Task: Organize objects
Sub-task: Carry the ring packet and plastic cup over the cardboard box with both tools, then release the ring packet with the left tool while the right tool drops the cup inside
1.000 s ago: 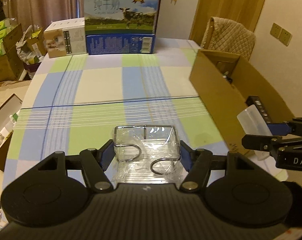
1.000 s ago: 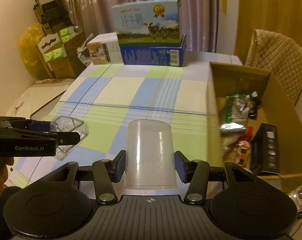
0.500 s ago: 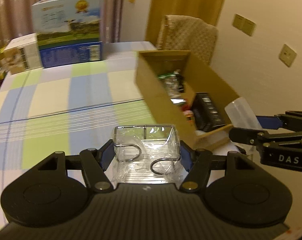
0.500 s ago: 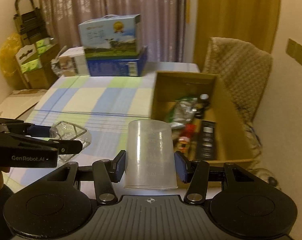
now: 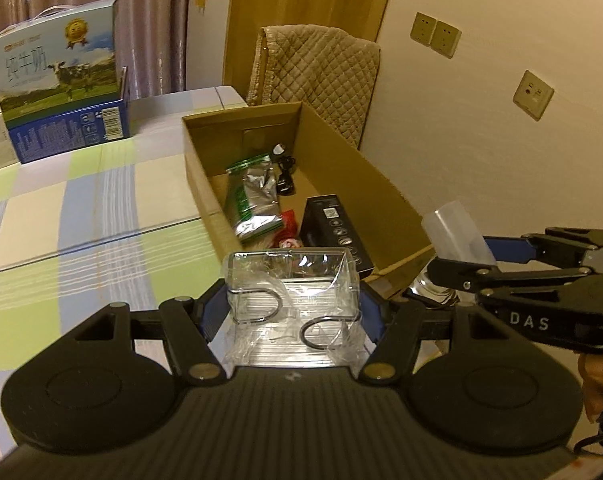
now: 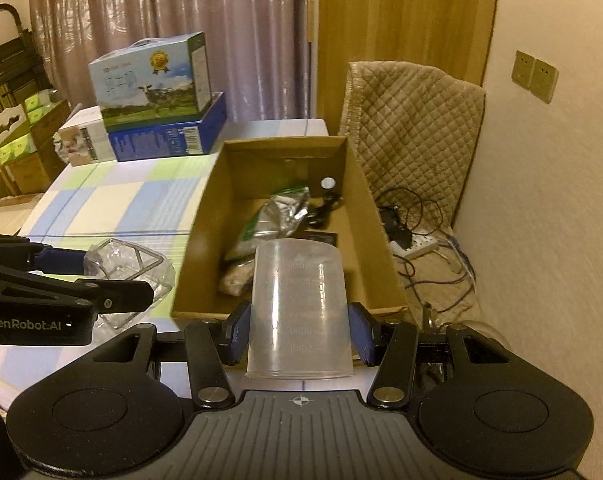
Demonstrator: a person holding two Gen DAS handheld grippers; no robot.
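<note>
We note left gripper (image 5: 293, 300) clamped on wire rack (image 5: 291, 280), right gripper (image 6: 299, 332) on measuring cup (image 6: 299, 308); cardboard box (image 6: 365, 208) ahead, foil pouch (image 6: 277, 216) inside.

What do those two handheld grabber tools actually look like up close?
Both are matte black plastic with ribbed bodies, two round discs and silver screws. The left gripper and right gripper have blue finger pads. White lettering marks their sides: "GenRobot.AI" and "DAS".

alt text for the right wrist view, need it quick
The right tongs grip an upside-down clear plastic cup in front of an open cardboard box holding a foil pouch and other items. At left, the left tongs hold a plastic-wrapped wire rack above a checked tablecloth.
</note>
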